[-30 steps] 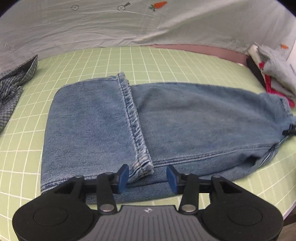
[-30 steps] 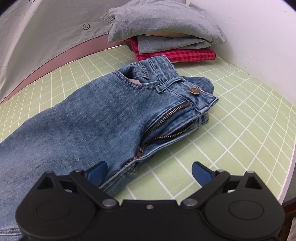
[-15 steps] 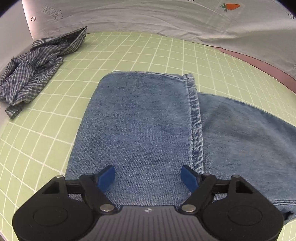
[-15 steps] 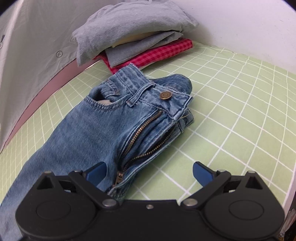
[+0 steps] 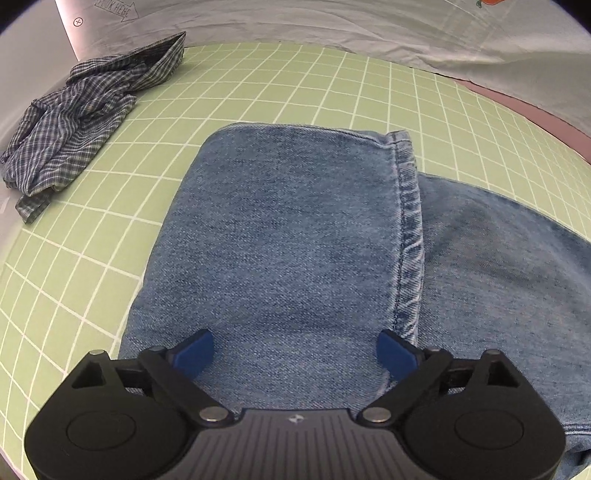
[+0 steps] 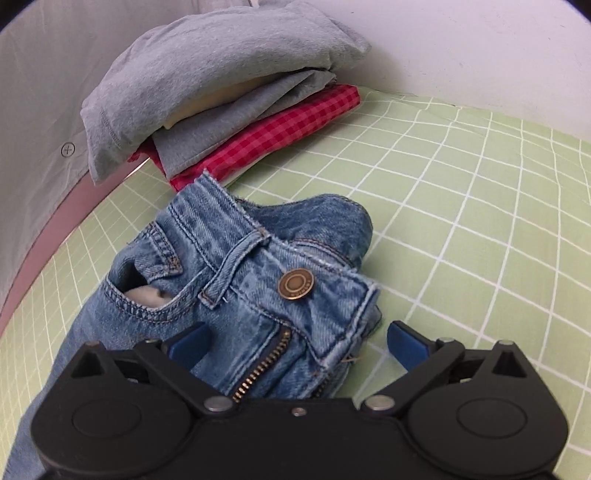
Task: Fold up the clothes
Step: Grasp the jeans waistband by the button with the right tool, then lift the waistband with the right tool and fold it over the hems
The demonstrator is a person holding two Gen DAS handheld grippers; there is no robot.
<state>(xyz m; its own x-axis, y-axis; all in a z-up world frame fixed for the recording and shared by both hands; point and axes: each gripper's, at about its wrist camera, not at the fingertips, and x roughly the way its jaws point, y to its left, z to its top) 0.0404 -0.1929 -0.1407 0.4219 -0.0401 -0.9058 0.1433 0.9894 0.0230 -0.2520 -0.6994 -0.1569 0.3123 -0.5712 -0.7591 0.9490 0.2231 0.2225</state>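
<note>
Blue jeans lie on the green grid mat, the leg end folded back so its hem lies across the legs. My left gripper is open and empty, just over the near edge of the folded leg part. In the right wrist view the jeans' waistband with brass button and open zipper lies in front. My right gripper is open and empty, its fingers either side of the fly and waistband corner.
A crumpled blue checked shirt lies at the mat's far left. A stack of folded clothes, grey on top and red check below, stands behind the waistband by the white wall. A grey cloth backdrop hangs behind the mat.
My left gripper opened wide and moved left from the hem to over the folded leg part. My right gripper moved forward along the fly toward the waistband.
</note>
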